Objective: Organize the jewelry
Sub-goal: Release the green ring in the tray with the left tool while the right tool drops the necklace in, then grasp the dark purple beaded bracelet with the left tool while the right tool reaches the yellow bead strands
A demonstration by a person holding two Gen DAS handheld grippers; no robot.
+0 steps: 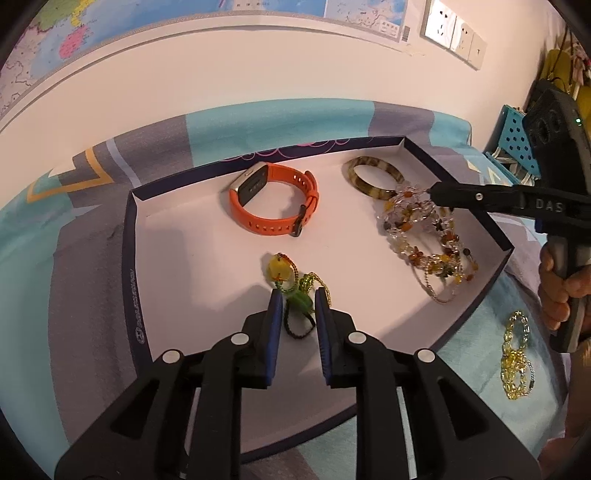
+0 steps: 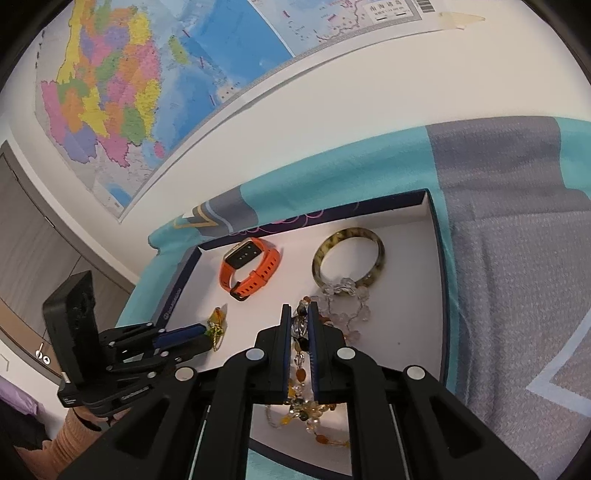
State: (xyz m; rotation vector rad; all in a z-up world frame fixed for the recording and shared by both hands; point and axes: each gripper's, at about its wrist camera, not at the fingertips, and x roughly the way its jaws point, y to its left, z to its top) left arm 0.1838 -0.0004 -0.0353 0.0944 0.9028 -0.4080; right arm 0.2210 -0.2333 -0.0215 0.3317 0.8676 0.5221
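Note:
A shallow white tray with a dark rim (image 1: 129, 240) lies on a patterned cloth. It holds an orange watch (image 1: 273, 201), a brown striped bangle (image 1: 369, 192) and a long multicolour beaded bracelet (image 1: 406, 221). A charm with a yellow disc and a green bead (image 1: 277, 271) lies at the front. My left gripper (image 1: 299, 299) straddles the green bead, with a thin gap at the left pad. My right gripper (image 2: 298, 308) is shut on the beaded bracelet (image 2: 299, 374), whose beads fill the narrow slot between the pads. The rest of the bracelet rests on the tray floor beside the bangle (image 2: 351, 232).
A yellow bead bracelet (image 1: 515, 354) lies on the cloth just outside the tray's right rim, below the person's hand (image 1: 557, 291). A blue perforated basket (image 1: 517, 136) stands at the far right. The wall with a map and sockets (image 1: 443, 26) runs close behind.

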